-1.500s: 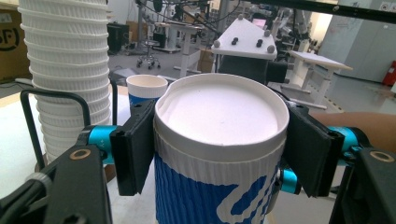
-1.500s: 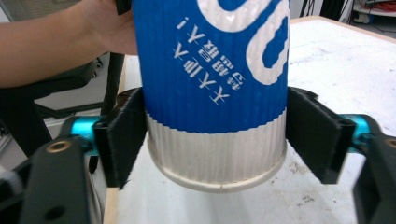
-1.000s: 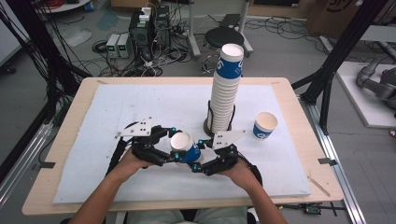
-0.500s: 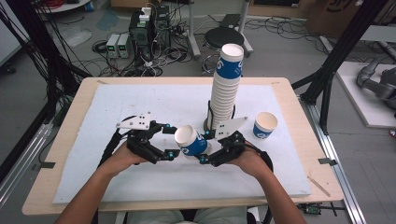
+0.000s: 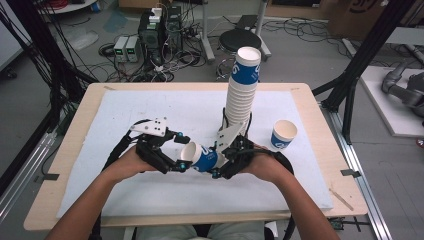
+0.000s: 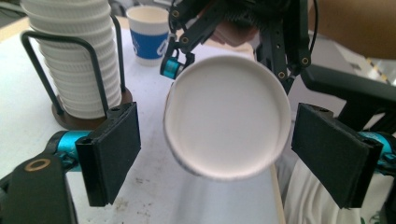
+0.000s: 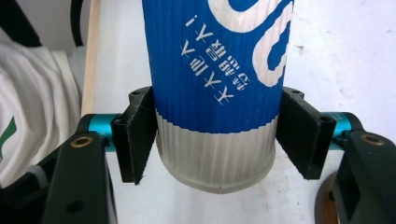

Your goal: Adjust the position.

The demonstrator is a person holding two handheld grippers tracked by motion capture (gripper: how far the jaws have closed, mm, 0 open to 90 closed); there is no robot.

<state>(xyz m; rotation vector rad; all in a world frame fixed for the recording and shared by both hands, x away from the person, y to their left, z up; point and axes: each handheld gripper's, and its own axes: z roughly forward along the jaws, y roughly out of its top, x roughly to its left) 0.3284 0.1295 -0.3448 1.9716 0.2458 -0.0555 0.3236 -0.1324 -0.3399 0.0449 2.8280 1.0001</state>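
A blue and white paper cup (image 5: 202,157) lies tilted on its side above the white mat, mouth toward the left. My right gripper (image 5: 218,159) is shut on its base end; in the right gripper view the pads press the cup (image 7: 215,70) on both sides of the gripper (image 7: 215,135). My left gripper (image 5: 180,152) stands open around the rim. The left gripper view shows the cup's white mouth (image 6: 224,116) between the two pads of the gripper (image 6: 219,149), with a gap on each side.
A tall stack of cups (image 5: 242,90) stands in a wire holder (image 6: 100,60) just behind the grippers. A single upright cup (image 5: 284,134) sits to the right on the mat (image 5: 150,105). Table edges lie near on both sides.
The cup went from upright to lying sideways with its mouth to the left. Both hands moved a little forward and right, and the left gripper now frames the rim.
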